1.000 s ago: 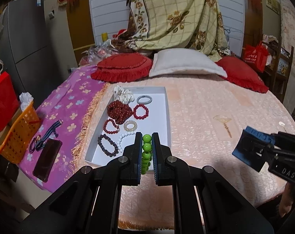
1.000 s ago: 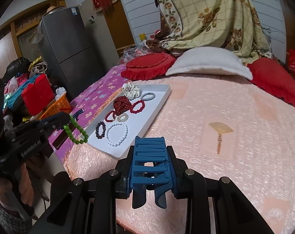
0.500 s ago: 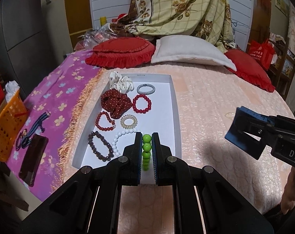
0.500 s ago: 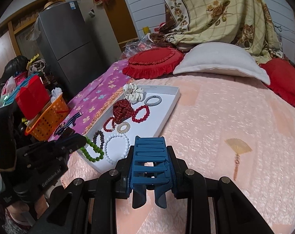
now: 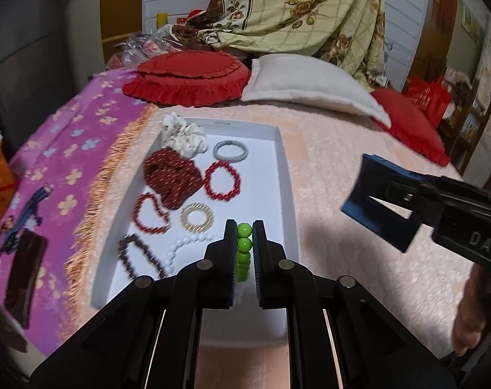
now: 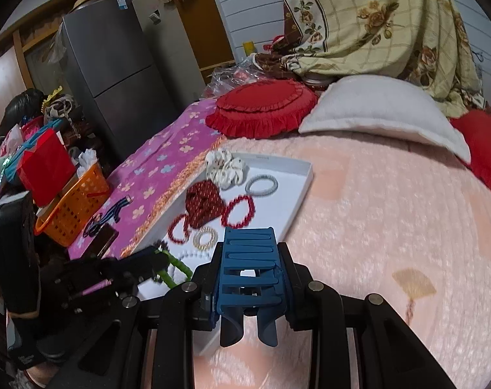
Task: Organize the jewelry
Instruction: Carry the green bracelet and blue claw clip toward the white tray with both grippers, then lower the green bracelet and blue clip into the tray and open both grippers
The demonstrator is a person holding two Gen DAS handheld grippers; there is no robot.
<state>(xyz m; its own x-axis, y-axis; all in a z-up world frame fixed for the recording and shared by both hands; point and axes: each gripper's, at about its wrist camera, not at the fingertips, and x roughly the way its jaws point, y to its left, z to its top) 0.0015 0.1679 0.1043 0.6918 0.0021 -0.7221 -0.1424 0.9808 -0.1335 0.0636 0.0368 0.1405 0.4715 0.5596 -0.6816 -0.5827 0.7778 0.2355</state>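
Nearest, the left gripper [image 5: 244,253] fingers are clamped on a green bead bracelet [image 5: 244,249] hanging over the near end of the white tray [image 5: 286,175]; light and floppy, it seems best pinched across the beads. Right of the tray, the right gripper [image 6: 249,288] grips a rigid blue claw clip [image 6: 248,272]. Farther up the tray lie a white bead bracelet [image 5: 184,249] and a red bead bracelet [image 5: 222,181].

Dim, warm indoor light, apparently from above. Strong fisheye bending at every edge, with black vignetted corners. Soft motion blur over both views, worst at the purple blanket [image 5: 60,149] and orange basket [image 6: 73,207]. Mild glare on the white tray [image 5: 265,175]. Dark shadow on the pink bedspread [image 5: 349,233] beside the tray.
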